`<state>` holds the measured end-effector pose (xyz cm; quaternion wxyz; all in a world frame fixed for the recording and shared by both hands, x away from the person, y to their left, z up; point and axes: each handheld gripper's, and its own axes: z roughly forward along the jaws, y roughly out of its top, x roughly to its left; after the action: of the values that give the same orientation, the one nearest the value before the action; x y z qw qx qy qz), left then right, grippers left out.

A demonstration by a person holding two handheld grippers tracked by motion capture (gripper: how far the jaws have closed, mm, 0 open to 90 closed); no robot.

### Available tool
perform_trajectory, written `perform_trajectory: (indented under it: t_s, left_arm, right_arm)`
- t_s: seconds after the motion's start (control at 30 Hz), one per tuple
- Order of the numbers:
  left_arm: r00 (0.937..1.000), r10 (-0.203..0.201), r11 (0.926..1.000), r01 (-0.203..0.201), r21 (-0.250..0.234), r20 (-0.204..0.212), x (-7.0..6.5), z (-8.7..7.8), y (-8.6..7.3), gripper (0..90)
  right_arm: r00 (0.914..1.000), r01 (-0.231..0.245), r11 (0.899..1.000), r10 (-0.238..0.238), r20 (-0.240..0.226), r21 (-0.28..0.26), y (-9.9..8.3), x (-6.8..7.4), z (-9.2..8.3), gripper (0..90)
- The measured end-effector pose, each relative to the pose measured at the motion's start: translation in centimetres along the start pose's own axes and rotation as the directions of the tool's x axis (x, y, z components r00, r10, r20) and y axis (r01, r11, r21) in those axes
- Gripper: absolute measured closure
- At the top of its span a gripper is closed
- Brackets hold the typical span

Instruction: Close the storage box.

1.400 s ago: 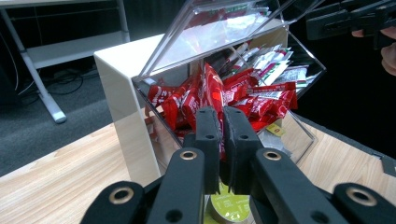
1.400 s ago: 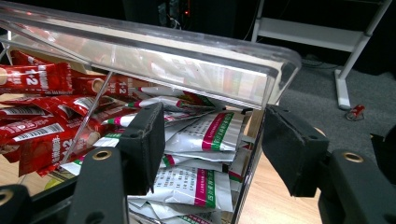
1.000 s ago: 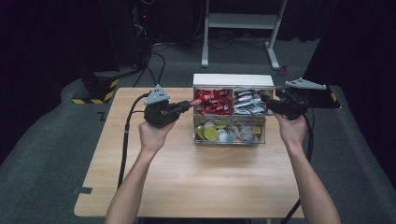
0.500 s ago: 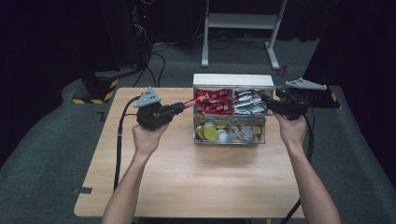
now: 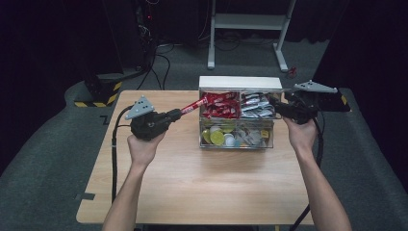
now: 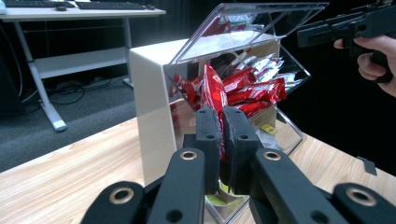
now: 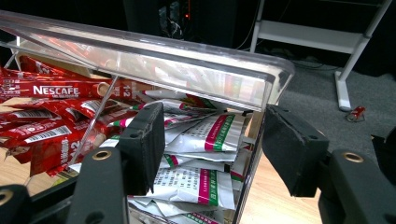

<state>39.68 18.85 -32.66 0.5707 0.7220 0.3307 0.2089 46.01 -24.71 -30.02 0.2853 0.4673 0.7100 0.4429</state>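
Item: one long red foil coffee-stick sachet (image 5: 194, 105), clamped at its near end between the closed pads of the left tool (image 6: 222, 140).

Location: held in the air over the wooden table (image 5: 192, 183), just left of the clear acrylic two-tier organiser box (image 5: 236, 143). Its far tip lay at the mouth of the upper left compartment, where more red sachets (image 5: 220, 104) were heaped; whether the tip touched them could not be told.

Orientation: in the high view the long axis ran from the left tool's pads up and rightward toward the box, free end on the box side. In the left gripper view it stood on edge between the pads.

Right tool (image 7: 212, 154): jaws part-way apart around the right end of the lifted clear hinged lid (image 7: 154, 58), above the silver-white sachets (image 7: 196, 163). Contact of the pads with the lid could not be confirmed.

Handling note, as judgement: the sachet looked to be on its way out of the box. Draw it along its own length, clear of the raised lid's edge and the neighbouring sachets. Keep the grip firm, since foil slips, and keep the lid propped until the tip is fully free.
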Motion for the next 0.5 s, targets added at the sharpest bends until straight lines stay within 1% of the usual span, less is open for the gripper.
perform_trajectory:
  t_s: [0.07,0.13,0.3,0.33,0.4,0.5]
  left_arm:
    - [1.0,0.001,1.0,-0.001,-0.001,-0.003,0.1,-0.1,-0.1,85.8]
    - [0.9999,-0.013,0.9999,0.013,-0.007,0.002,0.3,-0.4,-0.3,85.9]
    - [0.9999,-0.009,0.9999,0.009,-0.013,-0.007,0.4,-0.9,-0.3,85.9]
    - [0.9999,-0.01,0.9998,0.01,-0.017,-0.009,0.4,-1.2,-0.4,85.9]
    - [0.9999,-0.011,0.9998,0.011,-0.016,-0.01,0.5,-1.3,-0.5,85.8]
    - [0.9997,-0.009,0.9999,0.009,-0.006,-0.022,0.6,-1.6,-0.8,85.8]
  right_arm:
    - [1.0,0.0,1.0,0.0,0.002,0.001,0.0,0.0,0.0,39.5]
    - [1.0,0.002,1.0,-0.002,0.002,0.001,0.0,0.0,0.0,39.5]
    - [1.0,0.0,1.0,0.0,-0.002,-0.006,-0.1,0.0,0.0,39.5]
    - [1.0,0.001,1.0,-0.001,-0.001,-0.007,-0.1,0.0,0.0,39.5]
    - [1.0,0.0,1.0,0.0,-0.001,-0.008,-0.1,0.0,0.0,39.5]
    - [1.0,0.0,1.0,0.0,0.0,-0.008,-0.1,0.0,0.0,39.6]
